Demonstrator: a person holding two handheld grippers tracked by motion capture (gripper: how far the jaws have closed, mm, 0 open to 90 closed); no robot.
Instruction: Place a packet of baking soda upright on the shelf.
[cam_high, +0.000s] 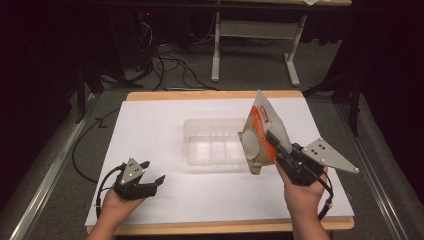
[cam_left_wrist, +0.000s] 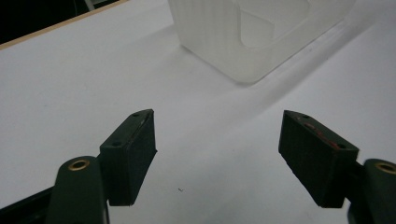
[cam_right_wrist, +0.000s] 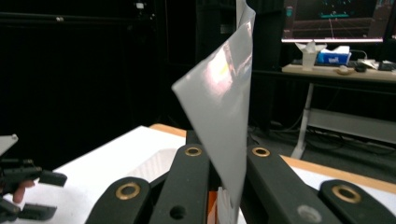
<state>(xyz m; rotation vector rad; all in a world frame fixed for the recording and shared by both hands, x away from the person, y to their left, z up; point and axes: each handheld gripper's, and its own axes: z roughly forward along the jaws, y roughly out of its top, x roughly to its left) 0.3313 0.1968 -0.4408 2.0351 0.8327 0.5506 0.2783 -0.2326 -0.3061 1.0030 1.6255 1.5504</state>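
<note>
An orange and white snack pouch (cam_high: 260, 131) is held up in the air at the right end of a clear plastic bin (cam_high: 212, 141). My right gripper (cam_high: 276, 143) is shut on the pouch's lower edge. In the right gripper view the pouch's silver back (cam_right_wrist: 224, 112) rises between the closed jaws. My left gripper (cam_high: 152, 172) rests low near the table's front left, open, with nothing between its fingers (cam_left_wrist: 133, 149). The bin's corner (cam_left_wrist: 252, 37) lies ahead of it in the left gripper view.
A white sheet (cam_high: 150, 130) covers the wooden table. A second table's legs (cam_high: 216, 50) and loose cables (cam_high: 170, 65) stand on the floor beyond the far edge. A desk with a tissue box (cam_right_wrist: 334, 55) is in the background of the right gripper view.
</note>
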